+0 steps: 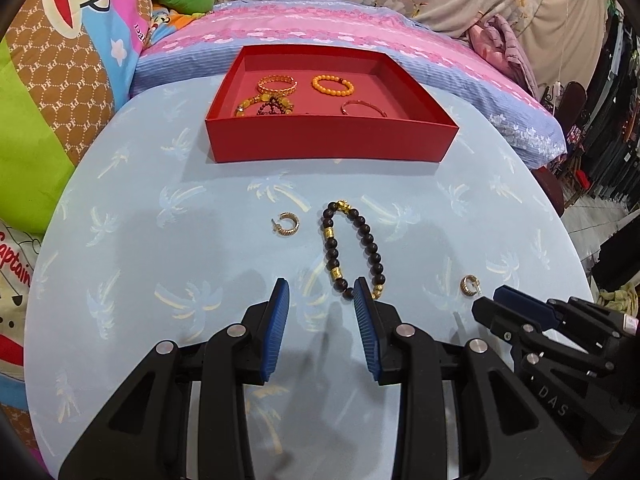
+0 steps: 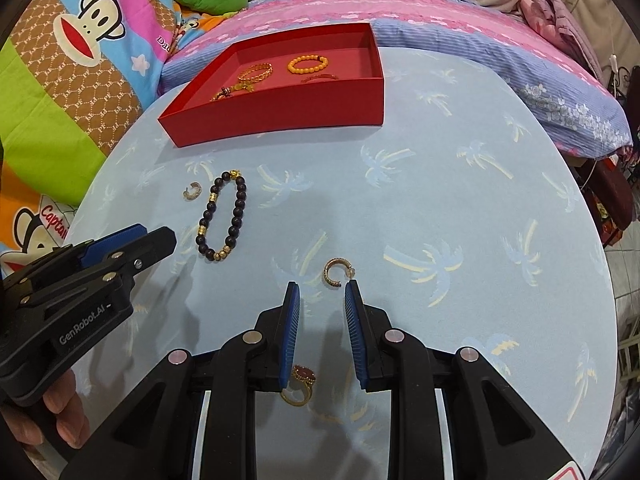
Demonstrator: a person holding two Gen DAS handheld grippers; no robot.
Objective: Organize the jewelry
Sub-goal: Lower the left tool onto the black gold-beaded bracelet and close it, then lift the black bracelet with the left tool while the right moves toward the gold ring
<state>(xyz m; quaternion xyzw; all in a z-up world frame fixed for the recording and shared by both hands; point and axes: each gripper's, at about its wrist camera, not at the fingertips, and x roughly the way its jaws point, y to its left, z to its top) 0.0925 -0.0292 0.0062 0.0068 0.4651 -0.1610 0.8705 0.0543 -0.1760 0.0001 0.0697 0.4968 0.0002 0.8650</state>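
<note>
White lettering "GenRobot.AI" is being shown on the black side of the left gripper (image 2: pixel 156 236), at about eight o'clock in the right wrist view. The letters "DAS" are being displayed on the black body of the right gripper (image 1: pixel 490 300), at about four o'clock in the left wrist view. Red script reading "Captain" is being shown on the cartoon monkey blanket (image 1: pixel 16 264) at nine o'clock, and a repeated "PF" monogram is being displayed on its brown panel at ten o'clock.
</note>
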